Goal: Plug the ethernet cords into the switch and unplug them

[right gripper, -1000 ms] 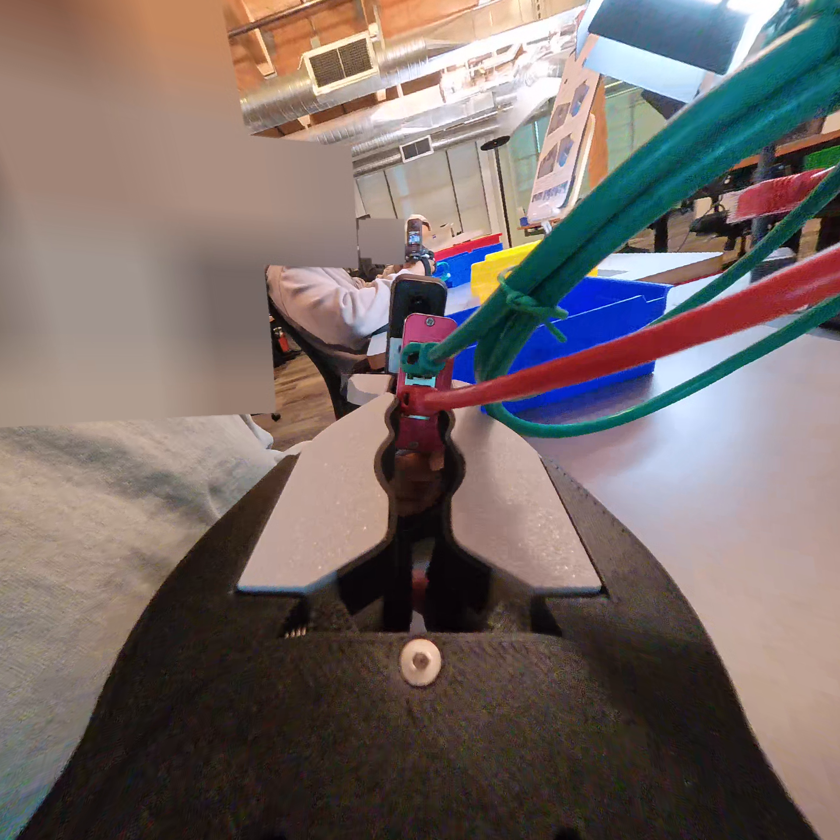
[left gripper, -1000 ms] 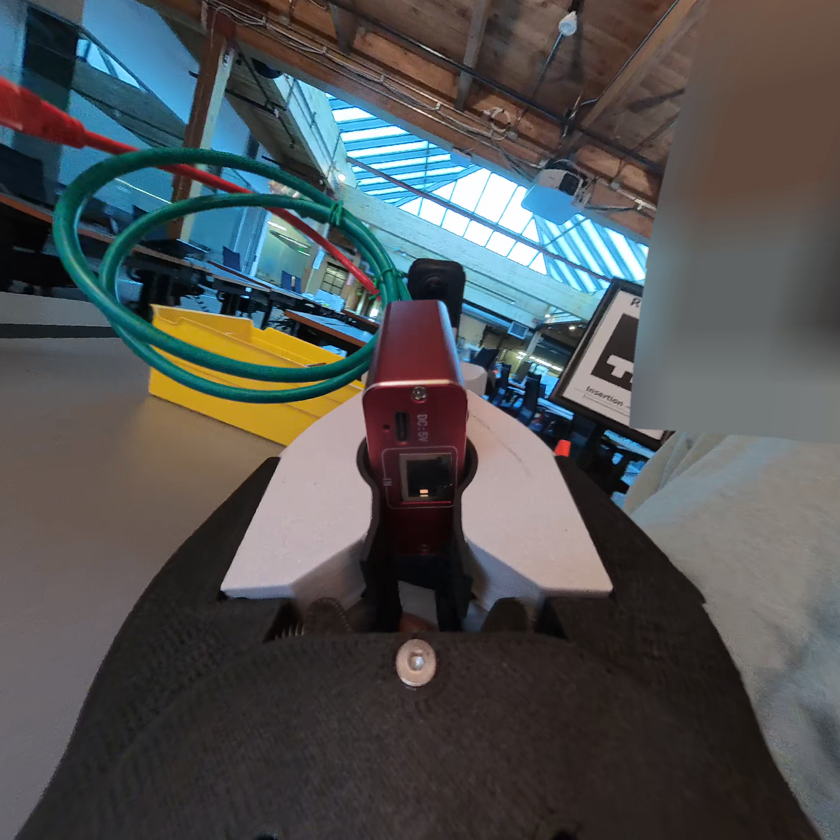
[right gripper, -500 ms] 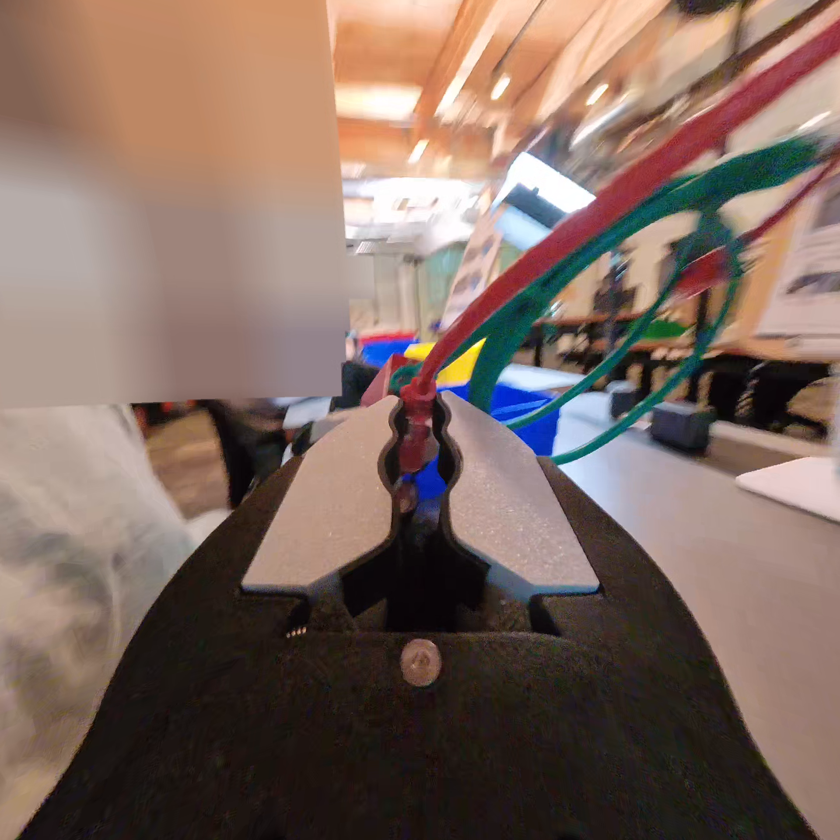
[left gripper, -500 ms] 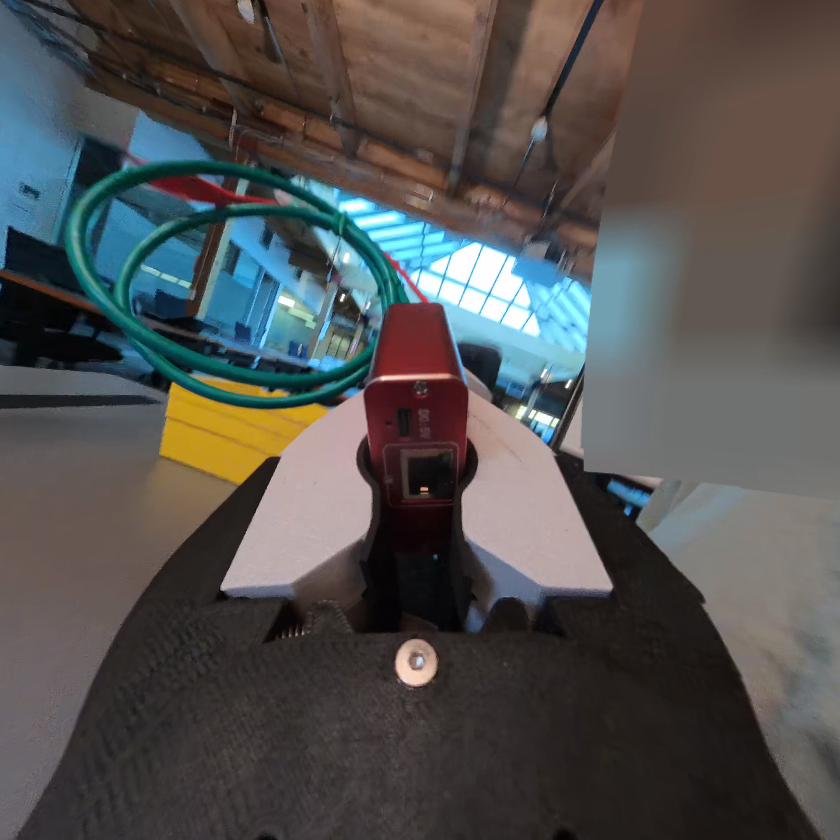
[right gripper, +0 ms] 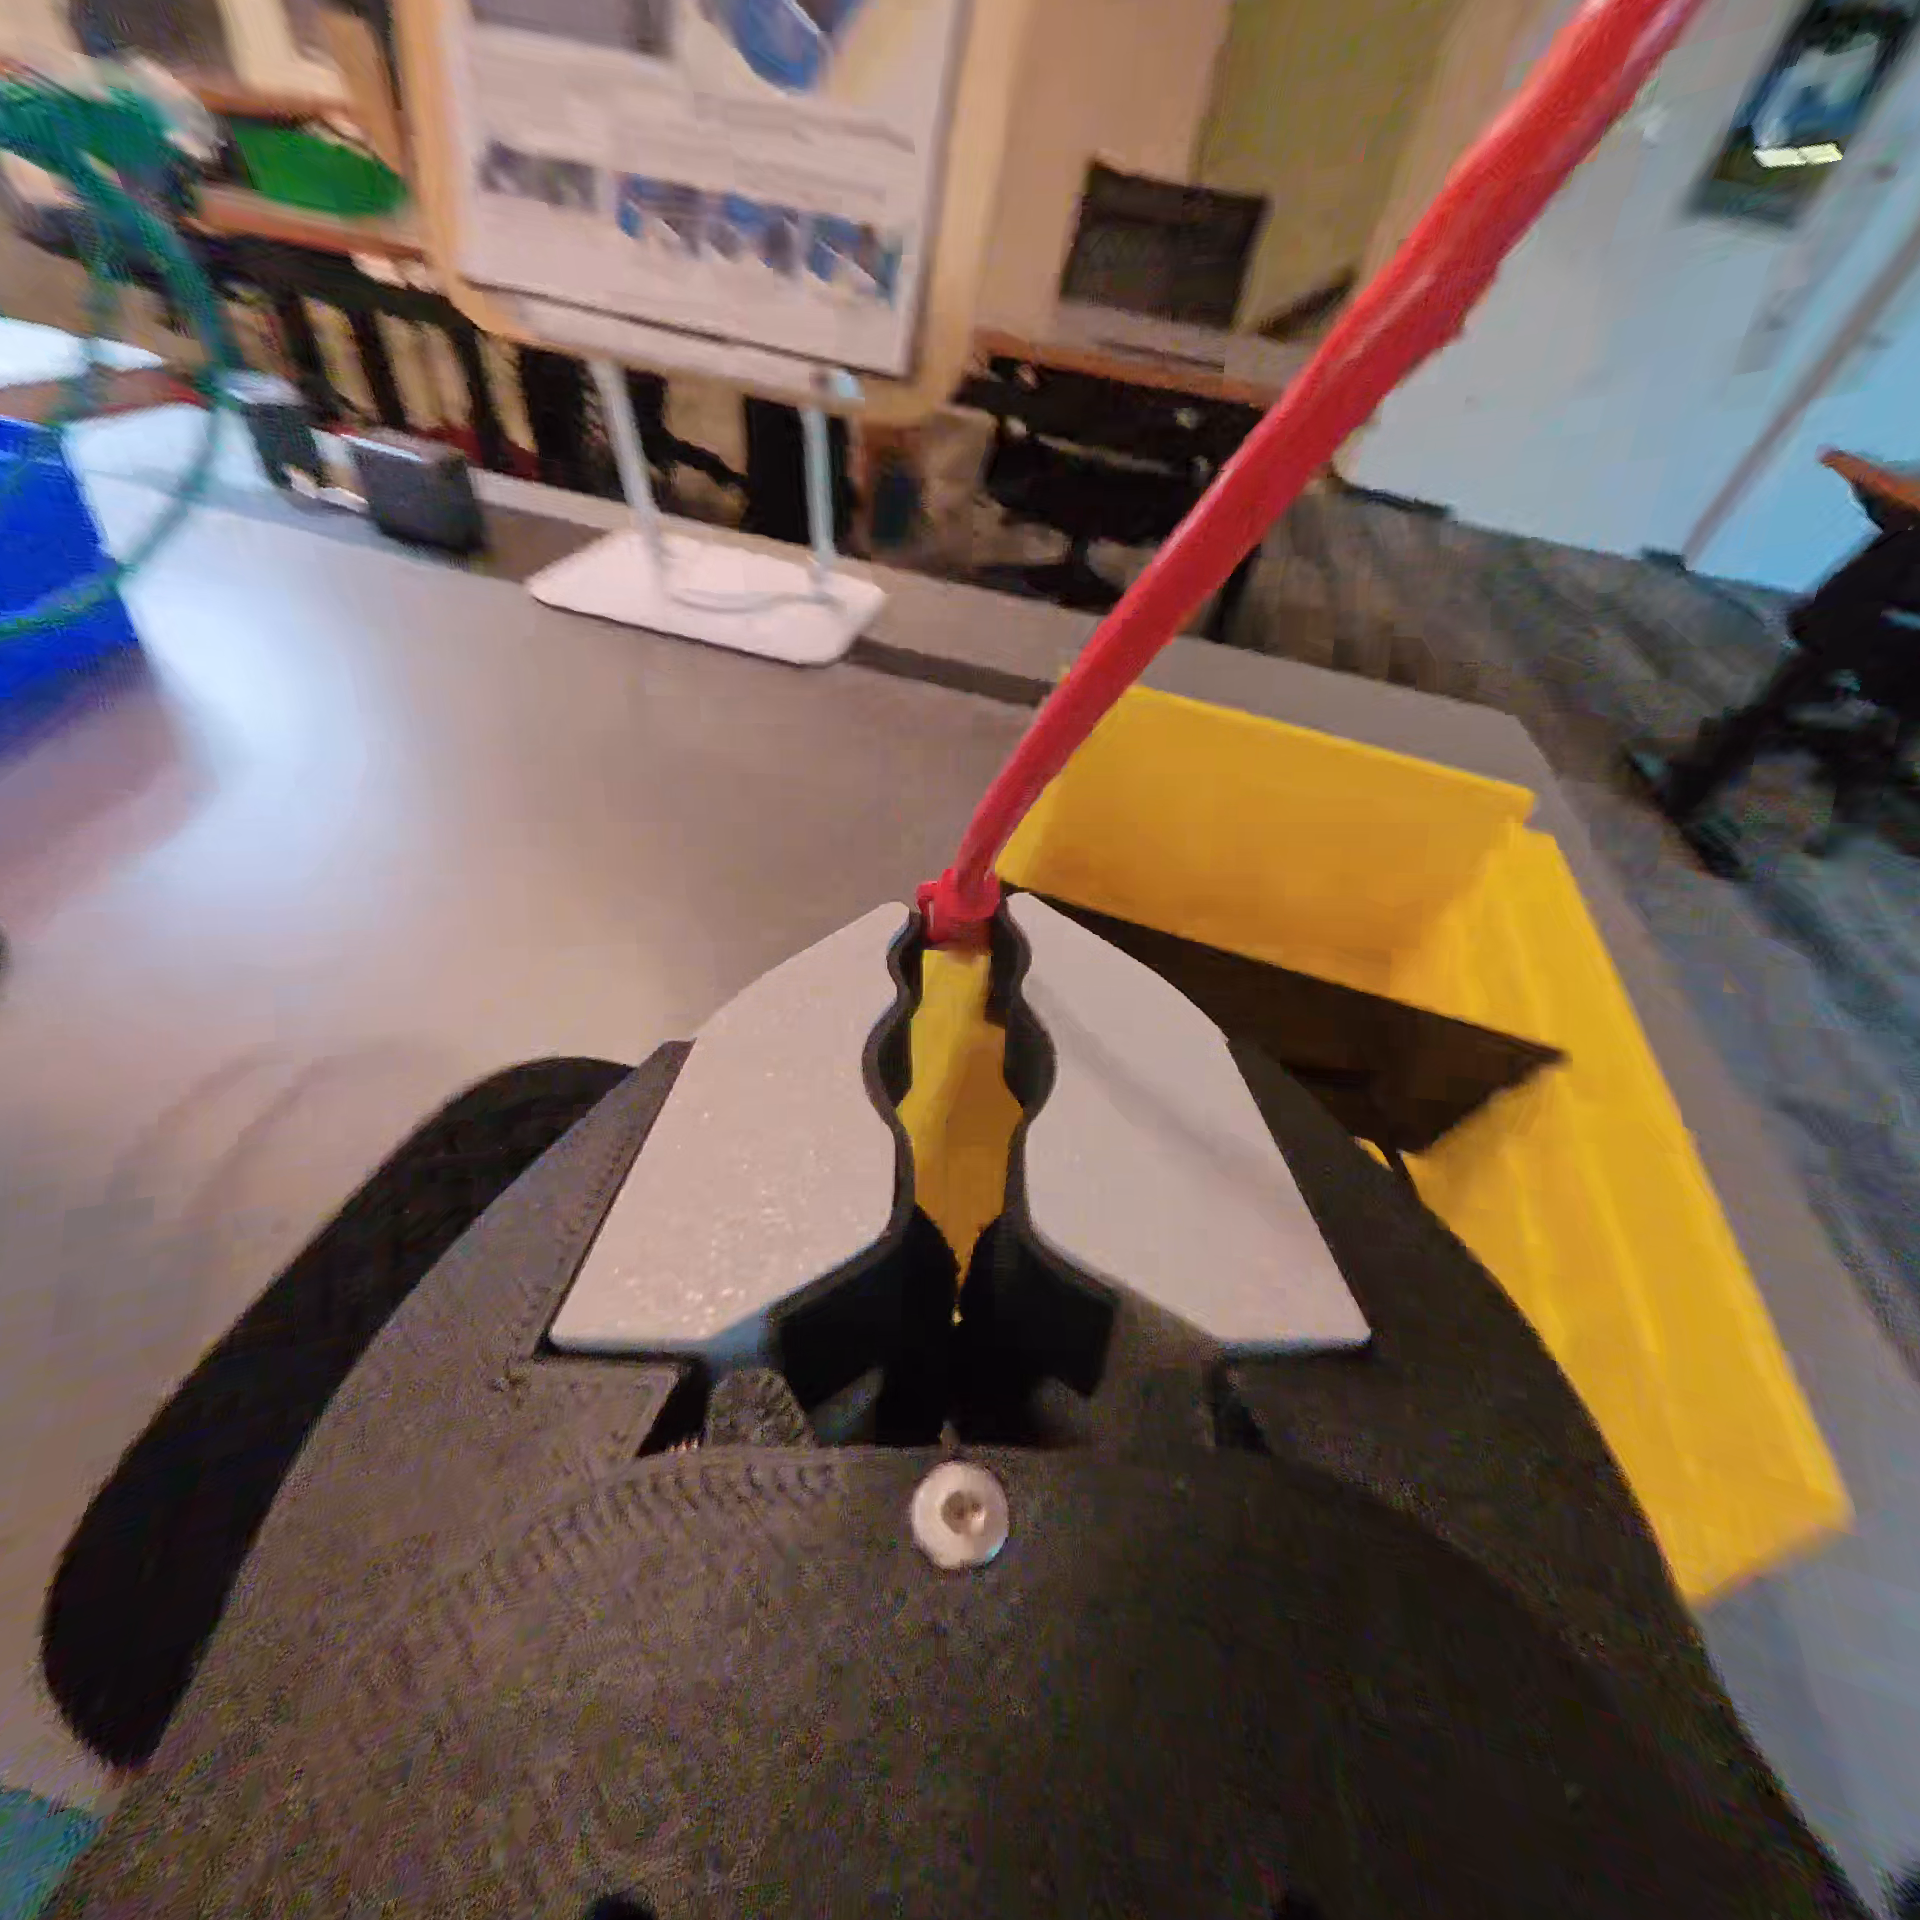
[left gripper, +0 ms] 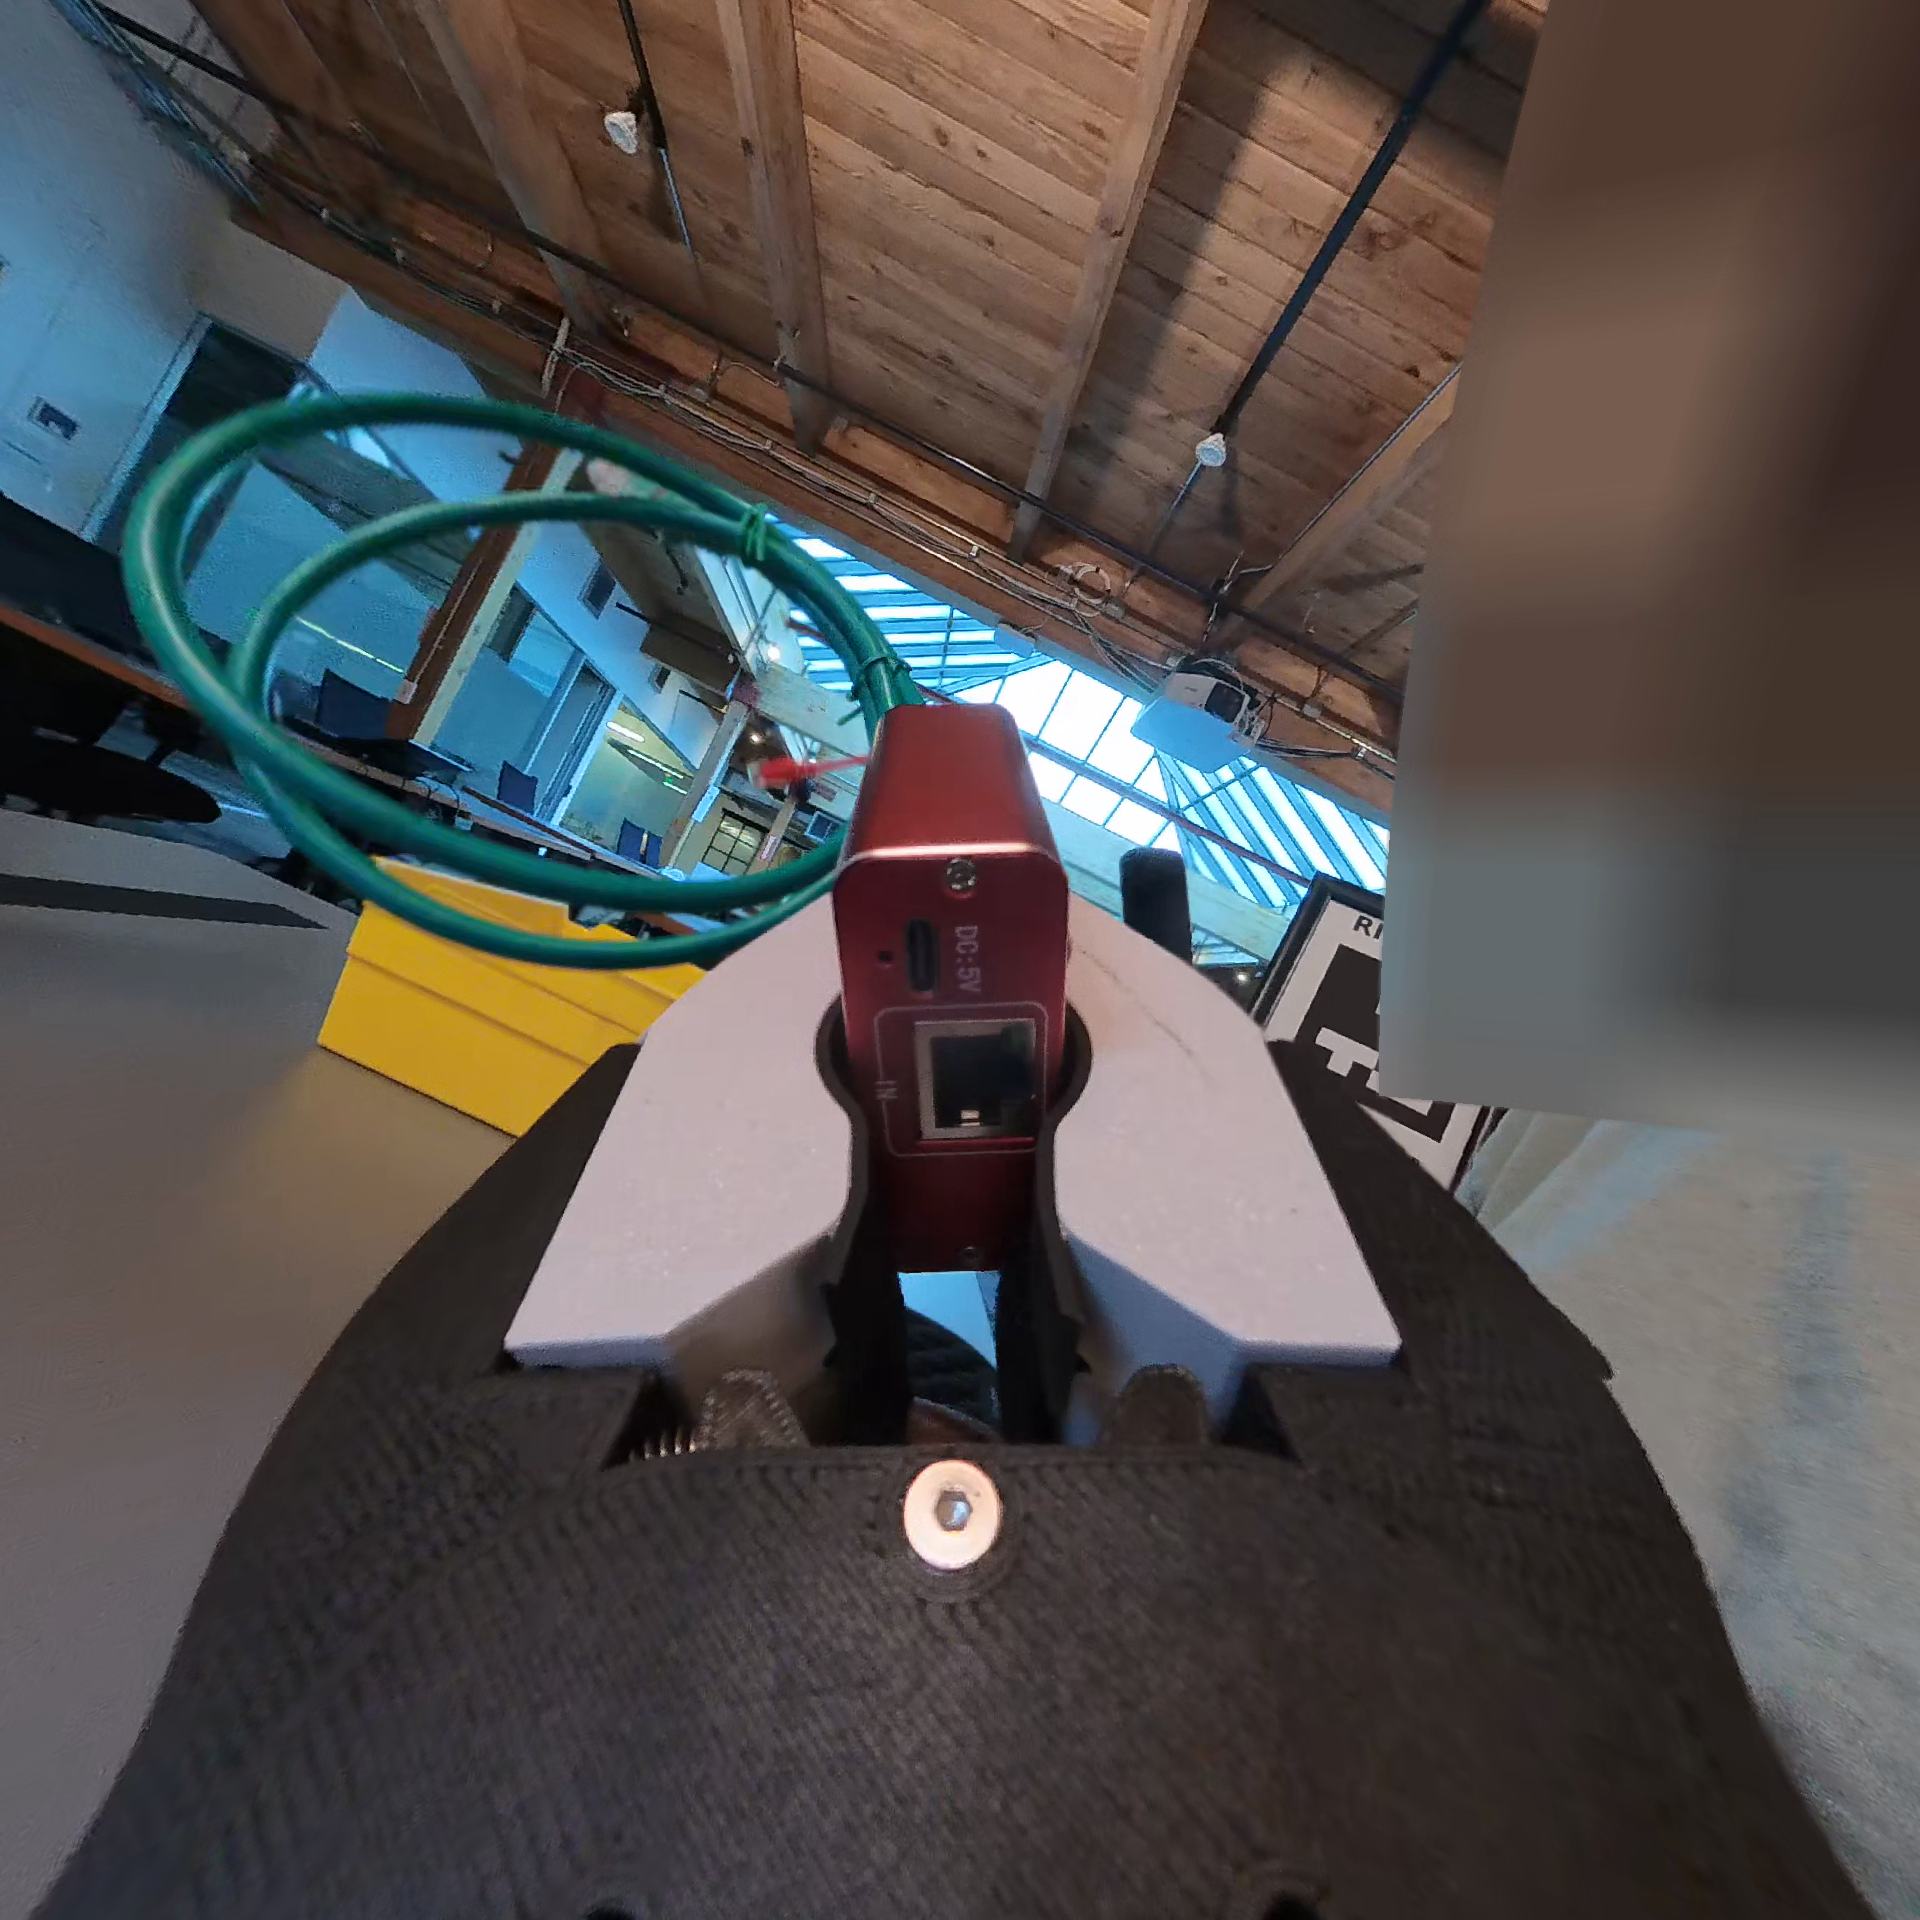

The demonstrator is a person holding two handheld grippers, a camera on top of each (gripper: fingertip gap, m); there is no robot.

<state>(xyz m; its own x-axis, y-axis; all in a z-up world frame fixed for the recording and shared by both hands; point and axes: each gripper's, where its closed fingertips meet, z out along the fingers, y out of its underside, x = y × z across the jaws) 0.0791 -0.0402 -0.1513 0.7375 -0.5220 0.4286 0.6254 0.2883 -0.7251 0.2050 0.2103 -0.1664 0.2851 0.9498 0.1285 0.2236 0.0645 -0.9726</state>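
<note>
Holding: the left gripper has its jaws clamped on the red switch, one grey finger on either side of the casing.
Switch axis: the long axis runs forward along the fingers, away from the camera and tilted up toward the wooden ceiling.
Switch near face: the end facing the camera shows an empty ethernet port and, above it, a small slot-shaped power socket.
Switch far end: the green ethernet cord meets the switch at its far upper end and loops out to the left in two coils held by a green tie; the plug itself is hidden behind the casing.
Right gripper: the right gripper has its jaws closed on the end of the red ethernet cord, pinched at the very tips at the cord's boot.
Red cord direction: it rises from the fingertips up and to the right, out of the picture's top edge.
Red cord and switch: apart; in the left wrist view a red plug end shows small and far off, left of the switch.
Below: the right gripper hangs above the yellow bin, which stands on the grey table.
Left side: a blue bin at the table's edge, blurred.
</note>
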